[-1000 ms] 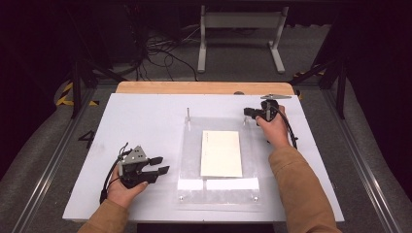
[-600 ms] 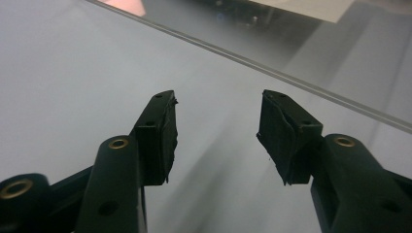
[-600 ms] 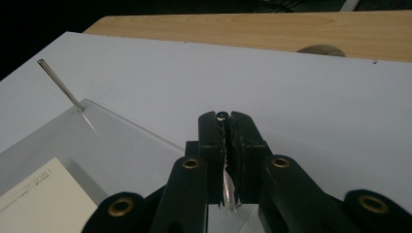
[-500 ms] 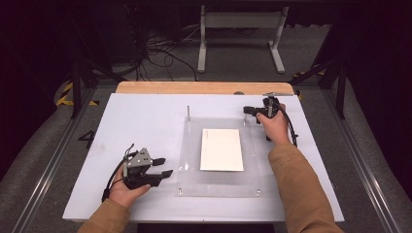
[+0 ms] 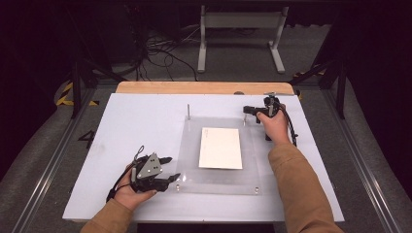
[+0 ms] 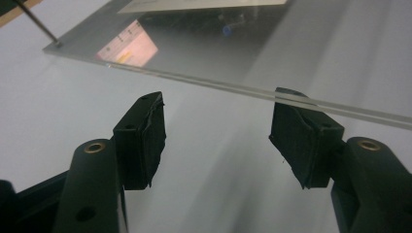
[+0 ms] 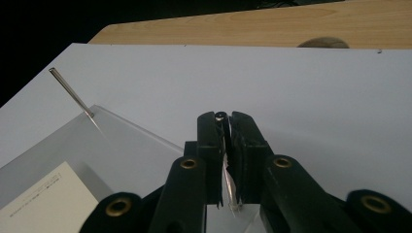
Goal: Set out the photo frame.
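While lower than before, left claw (image 5: 169, 168).

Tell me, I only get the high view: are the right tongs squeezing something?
Observer: Yes. In the right gripper view, the right tongs are shut on a thin metal pin that stands between the jaws.
Operator: Are the left tongs squeezing too?
Observer: No. The left tongs are wide open with nothing between them. The edge of the clear plate crosses one jaw tip, and the other stops short of it.
Operator: Is there another pin?
Observer: Yes, a second pin stands at the plate's other far corner.
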{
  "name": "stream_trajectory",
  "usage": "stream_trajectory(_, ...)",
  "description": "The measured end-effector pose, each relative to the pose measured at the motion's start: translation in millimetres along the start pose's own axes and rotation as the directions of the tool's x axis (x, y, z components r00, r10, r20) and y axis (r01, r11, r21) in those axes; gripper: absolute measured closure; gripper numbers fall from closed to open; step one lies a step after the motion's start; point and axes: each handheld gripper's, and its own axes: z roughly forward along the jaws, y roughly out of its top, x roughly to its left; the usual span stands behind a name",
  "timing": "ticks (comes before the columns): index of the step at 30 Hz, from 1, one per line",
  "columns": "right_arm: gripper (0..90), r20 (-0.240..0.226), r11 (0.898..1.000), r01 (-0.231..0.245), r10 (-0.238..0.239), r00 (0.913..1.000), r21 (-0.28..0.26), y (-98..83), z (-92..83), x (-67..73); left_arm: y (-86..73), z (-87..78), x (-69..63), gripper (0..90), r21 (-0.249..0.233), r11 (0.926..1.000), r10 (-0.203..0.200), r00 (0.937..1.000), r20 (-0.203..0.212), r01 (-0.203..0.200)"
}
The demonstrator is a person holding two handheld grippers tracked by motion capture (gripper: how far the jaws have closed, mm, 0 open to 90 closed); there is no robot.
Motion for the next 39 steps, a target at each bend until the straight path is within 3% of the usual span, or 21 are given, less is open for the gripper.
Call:
stream_trajectory(8, 82.8, 0.006, 0.999, -0.033, 0.033, 0.9994, -0.007, -0.5, 0.7, 0.0, 3.6, 1.1, -1.4, 40.8, -0.080, 0.9950, 0.060, 0.9982, 0.003, -0.060)
stream_trajectory(12, 82.5, 0.005, 0.999, -0.046, 0.046, 0.9989, -0.015, -1.2, 1.4, -0.2, 6.9, 3.3, -3.2, 34.0, -0.144, 0.9824, 0.118, 0.9928, -0.021, -0.119)
stream_trajectory(16, 82.5, 0.009, 0.998, -0.055, 0.056, 0.9984, -0.021, -1.7, 1.9, 0.2, 8.9, 4.0, -2.3, 31.9, -0.173, 0.9792, 0.104, 0.9944, -0.017, -0.106)
stream_trajectory(25, 81.8, 0.007, 0.997, -0.075, 0.075, 0.9972, -0.030, -2.8, 2.1, 0.3, 15.2, 11.2, -4.8, 33.0, -0.226, 0.9636, 0.146, 0.9893, 0.001, -0.142)
stream_trajectory(30, 81.7, 0.013, 0.997, -0.064, 0.065, 0.9978, -0.030, -3.0, 1.5, 1.5, 16.5, 12.5, -4.7, 41.7, -0.239, 0.9547, 0.177, 0.9839, -0.023, -0.178)
stream_trajectory(39, 80.4, 0.012, 0.996, -0.073, 0.074, 0.9972, -0.052, -5.5, 0.3, 1.9, 18.4, 8.4, -2.4, 49.3, -0.270, 0.9490, 0.159, 0.9865, -0.038, -0.163)
